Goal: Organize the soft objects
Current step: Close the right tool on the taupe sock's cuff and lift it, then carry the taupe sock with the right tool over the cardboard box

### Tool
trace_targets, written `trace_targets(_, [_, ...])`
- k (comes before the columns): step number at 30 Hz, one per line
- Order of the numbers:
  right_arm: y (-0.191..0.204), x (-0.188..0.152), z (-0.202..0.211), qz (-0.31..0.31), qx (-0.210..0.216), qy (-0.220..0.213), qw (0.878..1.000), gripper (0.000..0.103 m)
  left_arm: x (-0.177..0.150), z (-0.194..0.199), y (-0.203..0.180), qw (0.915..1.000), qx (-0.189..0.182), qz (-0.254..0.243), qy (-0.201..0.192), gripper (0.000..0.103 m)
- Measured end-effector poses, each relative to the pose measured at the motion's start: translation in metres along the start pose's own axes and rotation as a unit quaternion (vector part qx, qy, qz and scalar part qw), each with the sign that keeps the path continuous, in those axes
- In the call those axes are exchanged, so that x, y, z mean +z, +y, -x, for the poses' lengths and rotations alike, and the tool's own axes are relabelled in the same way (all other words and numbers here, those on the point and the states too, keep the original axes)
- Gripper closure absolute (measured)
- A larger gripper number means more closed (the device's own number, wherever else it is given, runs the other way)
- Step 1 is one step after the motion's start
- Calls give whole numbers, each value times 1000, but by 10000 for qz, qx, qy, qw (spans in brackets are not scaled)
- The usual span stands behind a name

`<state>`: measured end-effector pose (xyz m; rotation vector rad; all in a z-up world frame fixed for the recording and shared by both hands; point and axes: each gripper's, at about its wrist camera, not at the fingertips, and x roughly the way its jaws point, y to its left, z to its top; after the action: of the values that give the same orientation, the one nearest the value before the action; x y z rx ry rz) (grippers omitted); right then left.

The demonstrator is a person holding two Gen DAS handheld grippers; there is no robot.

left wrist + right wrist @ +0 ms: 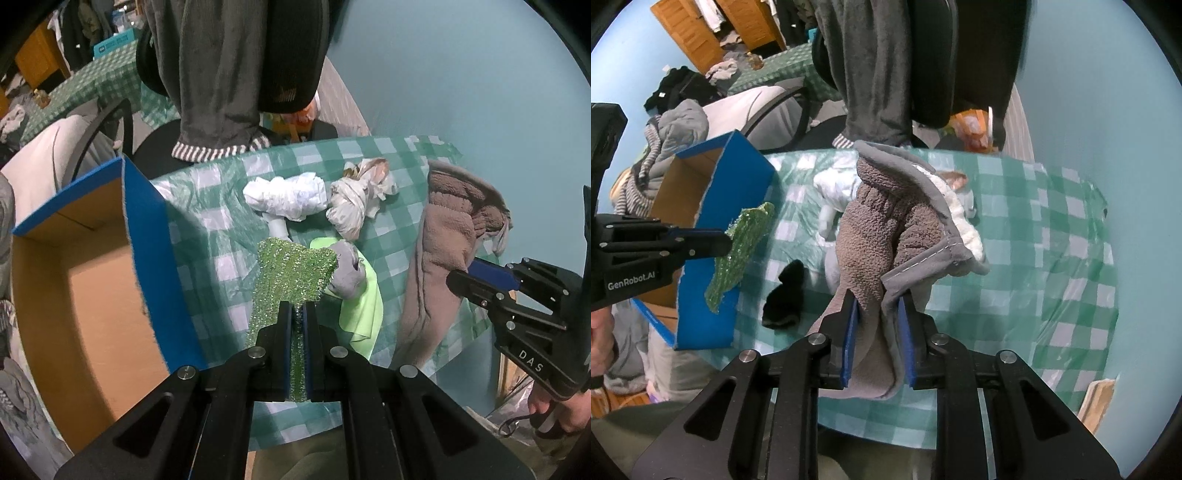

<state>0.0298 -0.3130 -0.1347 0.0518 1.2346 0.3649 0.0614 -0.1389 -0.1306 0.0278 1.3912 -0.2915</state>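
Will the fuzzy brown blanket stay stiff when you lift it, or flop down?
Probably floppy: the brown blanket folds and droops around the right gripper pinching it. It looks thick and fleecy, so likely not slippery, and unlikely to break.

Checked table (1052, 229) w/ white bundles (286, 197), black sock (785, 301)

We see the left gripper (298, 314) clamped on a glittery green scrubbing cloth (291, 275), which stands up from between its blue pads. Behind the cloth lie a grey sock (349, 275) on a light green cloth (364, 314), then a white bundle (286, 197) and a pale knotted bundle (356, 201), all on the green checked tabletop (221, 221). At left stands an open cardboard box (103, 280) with blue outer walls. At right, the right gripper (476, 278) closes on a brown fleece cloth (439, 251), with a hand (554, 410) below it.
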Motion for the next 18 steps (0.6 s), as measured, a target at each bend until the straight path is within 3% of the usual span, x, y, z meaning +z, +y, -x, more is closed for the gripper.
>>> trace_targets(18, [36, 25, 28, 613, 151, -268, 9976, 84, -9, 40, 19, 9987, 218, 228, -390, 98])
